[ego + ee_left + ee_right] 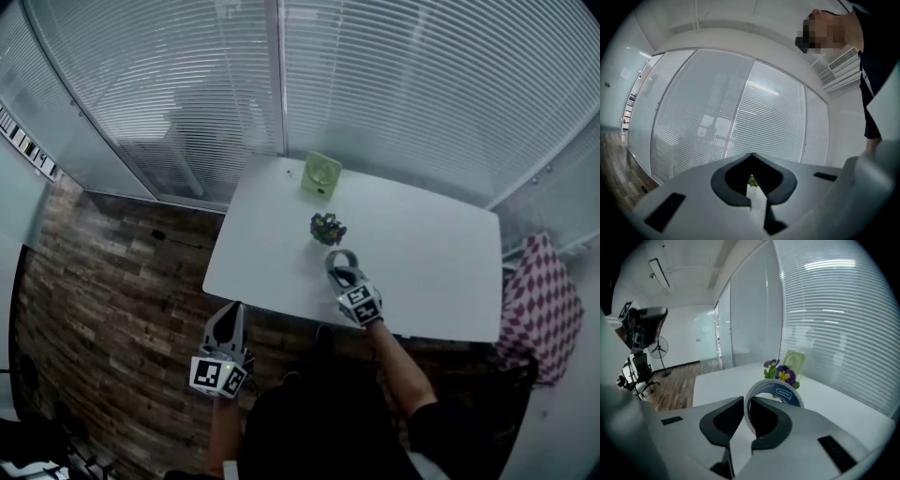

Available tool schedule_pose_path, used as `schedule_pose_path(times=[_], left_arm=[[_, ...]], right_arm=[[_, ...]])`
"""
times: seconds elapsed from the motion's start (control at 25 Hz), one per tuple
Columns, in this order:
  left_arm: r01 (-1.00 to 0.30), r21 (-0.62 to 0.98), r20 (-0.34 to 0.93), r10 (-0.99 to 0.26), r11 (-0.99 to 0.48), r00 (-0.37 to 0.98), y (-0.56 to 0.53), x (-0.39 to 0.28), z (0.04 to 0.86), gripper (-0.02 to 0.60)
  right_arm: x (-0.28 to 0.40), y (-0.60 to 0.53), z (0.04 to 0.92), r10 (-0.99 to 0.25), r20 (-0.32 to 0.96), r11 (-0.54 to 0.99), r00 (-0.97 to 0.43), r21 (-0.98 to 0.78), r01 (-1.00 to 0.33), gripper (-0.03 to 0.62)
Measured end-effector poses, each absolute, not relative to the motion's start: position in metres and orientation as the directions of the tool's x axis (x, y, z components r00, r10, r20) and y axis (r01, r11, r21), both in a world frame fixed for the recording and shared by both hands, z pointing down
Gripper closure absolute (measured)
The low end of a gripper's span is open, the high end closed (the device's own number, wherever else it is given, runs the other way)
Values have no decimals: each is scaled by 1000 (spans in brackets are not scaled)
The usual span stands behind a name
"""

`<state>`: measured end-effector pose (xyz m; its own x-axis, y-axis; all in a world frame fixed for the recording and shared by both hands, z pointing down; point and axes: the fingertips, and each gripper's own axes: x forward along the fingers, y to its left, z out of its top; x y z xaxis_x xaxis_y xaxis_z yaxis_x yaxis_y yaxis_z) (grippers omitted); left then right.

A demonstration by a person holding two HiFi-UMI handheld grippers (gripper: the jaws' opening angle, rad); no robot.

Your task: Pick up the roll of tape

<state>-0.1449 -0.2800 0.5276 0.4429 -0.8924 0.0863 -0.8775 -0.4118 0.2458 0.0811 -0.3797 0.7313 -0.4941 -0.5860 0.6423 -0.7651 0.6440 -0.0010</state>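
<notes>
Our right claw (746, 403) is squeezing shut on the roll of tape (783, 393). Purple flowers (782, 374) and a little green fan (795, 361) are sitting just behind it on the white table (719, 380).

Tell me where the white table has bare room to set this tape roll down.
The right half of the table is bare, from the flowers to the edge by the checkered cushion. The left corner is bare too. It is crowded only down the middle: green object, flowers, right gripper holding the tape roll.
</notes>
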Motion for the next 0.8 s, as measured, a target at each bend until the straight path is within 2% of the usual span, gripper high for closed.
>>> schedule_pose_path(times=[0.32,0.6,0.8], left_arm=[[-854,299,50,-887,-426,460,-284,-143,522,575],[-858,290,46,-889,-424,455,-288,-148,520,575],[-850,301,45,-883,-433,466,-286,-144,522,575]], right_arm=[[83,-387,630,-758,372,584,-536,19,-812,546],[89,-378,581,-823,186,543,-536,-15,-839,546],[93,-361,561,-842,121,531,-526,13,-847,546]])
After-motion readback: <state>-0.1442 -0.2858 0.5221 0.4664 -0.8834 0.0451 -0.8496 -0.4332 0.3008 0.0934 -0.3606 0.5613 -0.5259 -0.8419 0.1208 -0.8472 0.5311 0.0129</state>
